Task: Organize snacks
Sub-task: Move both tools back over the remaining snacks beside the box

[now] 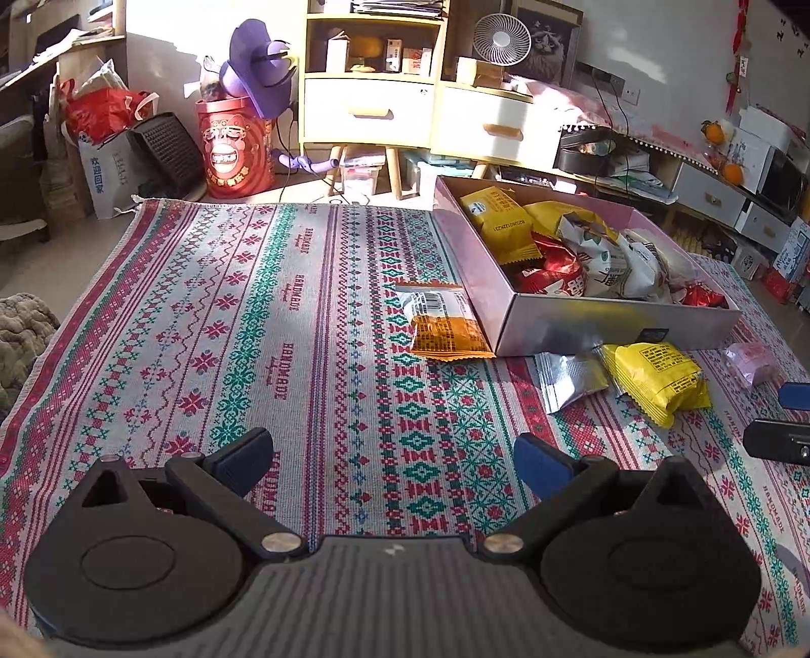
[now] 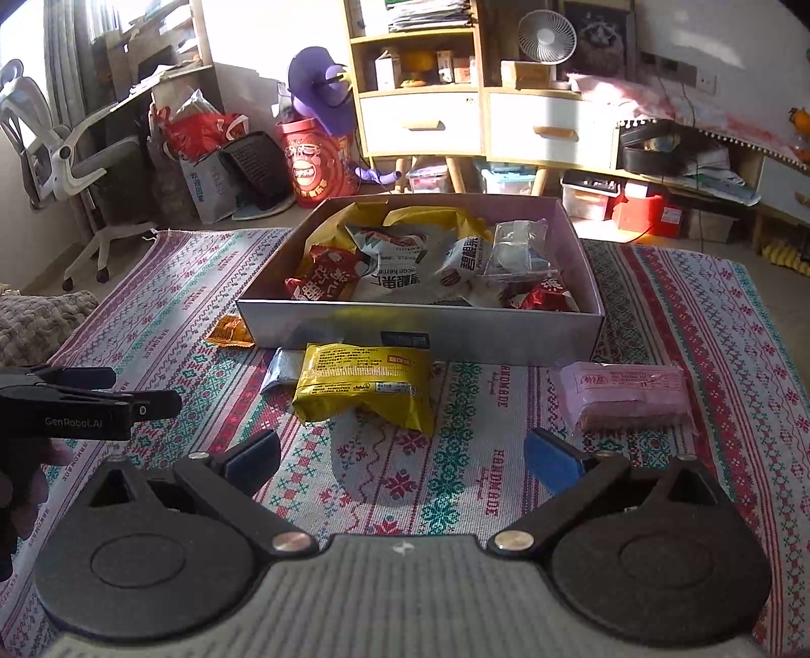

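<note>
This is a lived-in room of a home, a living room or bedroom. A woven patterned cloth (image 1: 283, 324) with "HANDMADE" bands covers the table. Behind it stands a yellow wooden cabinet (image 2: 420, 96) with white drawers and shelves of small boxes, and a small white desk fan (image 2: 547, 38) on the neighbouring unit. A red drum-shaped gift box (image 1: 233, 147) with a purple foam hat on it sits on the floor beside shopping bags (image 1: 106, 126). A white office chair (image 2: 55, 147) stands by a desk at the sunlit window, and red hanging ornaments (image 1: 739, 55) decorate the wall.
</note>
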Tool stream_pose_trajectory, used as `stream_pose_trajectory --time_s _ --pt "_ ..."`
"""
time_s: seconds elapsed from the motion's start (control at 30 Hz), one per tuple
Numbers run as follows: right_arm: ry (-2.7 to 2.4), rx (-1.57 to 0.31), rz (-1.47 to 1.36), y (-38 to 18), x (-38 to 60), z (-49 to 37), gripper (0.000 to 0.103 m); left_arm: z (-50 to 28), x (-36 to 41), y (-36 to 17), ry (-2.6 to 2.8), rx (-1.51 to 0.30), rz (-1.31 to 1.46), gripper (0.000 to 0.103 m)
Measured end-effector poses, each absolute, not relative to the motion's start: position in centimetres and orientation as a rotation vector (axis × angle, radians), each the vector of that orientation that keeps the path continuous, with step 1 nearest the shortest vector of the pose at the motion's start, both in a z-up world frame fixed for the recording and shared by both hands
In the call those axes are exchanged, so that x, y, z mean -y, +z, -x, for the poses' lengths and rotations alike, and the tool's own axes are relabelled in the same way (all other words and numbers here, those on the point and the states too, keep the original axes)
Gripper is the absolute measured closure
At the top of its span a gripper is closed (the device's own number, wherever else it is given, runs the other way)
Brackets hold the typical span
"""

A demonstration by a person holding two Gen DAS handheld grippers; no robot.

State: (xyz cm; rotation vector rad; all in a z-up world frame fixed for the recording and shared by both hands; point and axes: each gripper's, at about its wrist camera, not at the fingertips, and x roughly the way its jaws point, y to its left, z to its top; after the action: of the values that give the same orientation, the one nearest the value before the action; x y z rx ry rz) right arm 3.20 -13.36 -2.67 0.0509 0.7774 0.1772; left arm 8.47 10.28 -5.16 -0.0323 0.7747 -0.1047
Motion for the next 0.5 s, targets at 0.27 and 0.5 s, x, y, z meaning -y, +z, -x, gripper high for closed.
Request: stream_pose_trajectory --time_s 0.27,0.5 --pt "0.175 -0.778 -0.027 -3.3 12.7 -4.7 0.001 -12.6 -10.9 -5.5 -0.041 -0.747 0.058 0.0" --pt "0.171 -0.781 -0.006 -3.8 13.0 -5.4 0.001 -13.7 -9.0 -6.1 -0.161 -0.74 -0.037 0.002"
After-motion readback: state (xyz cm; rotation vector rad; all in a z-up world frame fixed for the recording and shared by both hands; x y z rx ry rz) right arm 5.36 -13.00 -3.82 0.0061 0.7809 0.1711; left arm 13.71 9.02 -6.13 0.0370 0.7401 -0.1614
